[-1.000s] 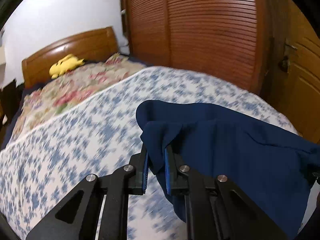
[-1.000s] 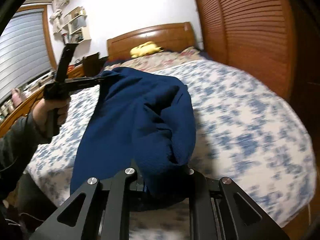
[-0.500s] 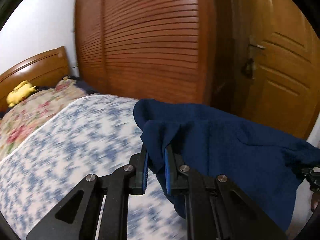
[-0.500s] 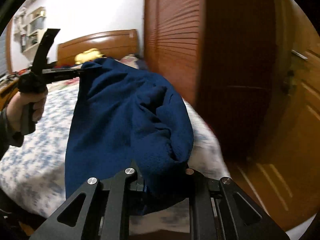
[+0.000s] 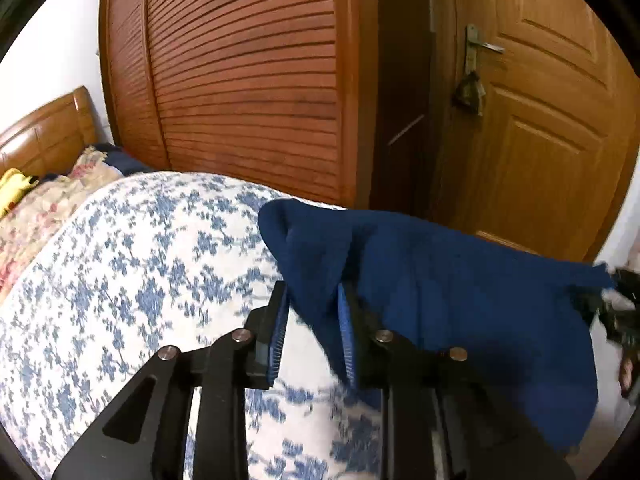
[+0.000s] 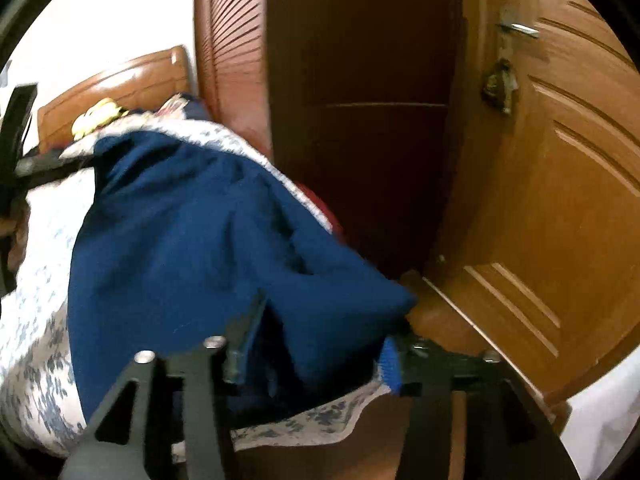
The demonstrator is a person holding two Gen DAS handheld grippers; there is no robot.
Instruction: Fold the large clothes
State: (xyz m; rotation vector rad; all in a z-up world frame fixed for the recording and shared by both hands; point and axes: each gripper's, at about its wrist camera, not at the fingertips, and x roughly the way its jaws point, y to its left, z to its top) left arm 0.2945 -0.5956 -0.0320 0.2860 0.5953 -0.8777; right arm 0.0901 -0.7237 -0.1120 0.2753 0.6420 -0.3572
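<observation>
**Navy garment stretched between two claws above the bed corner**

The navy garment [image 5: 440, 300] spans the lower centre and right of the left wrist view, and in the right wrist view [image 6: 192, 248] it fills the lower left and centre, hanging over the bed [image 5: 140, 280] with its blue-flowered white cover. We see one gathered edge of the cloth lying between the blue ribbed pads of the left claw [image 5: 312, 336]; its jaws are opening, a gap shows beside the left pad [image 5: 278, 340], and the fabric drapes against the right pad only. The right claw [image 6: 316, 344] is likewise opening: its jaws stand wide, a thick bunch of the garment sits between them, and neither pad visibly presses on it. In the left wrist view the right claw appears blurred at the right edge [image 5: 616, 312], at the far end of the cloth; in the right wrist view the left claw shows at the upper left [image 6: 44, 160], meeting the garment's far corner. Behind the bed we note a slatted wardrobe [image 5: 248, 80] at upper centre, a panelled door [image 5: 540, 140] at upper right, and a wooden headboard [image 5: 44, 136] at left.
</observation>
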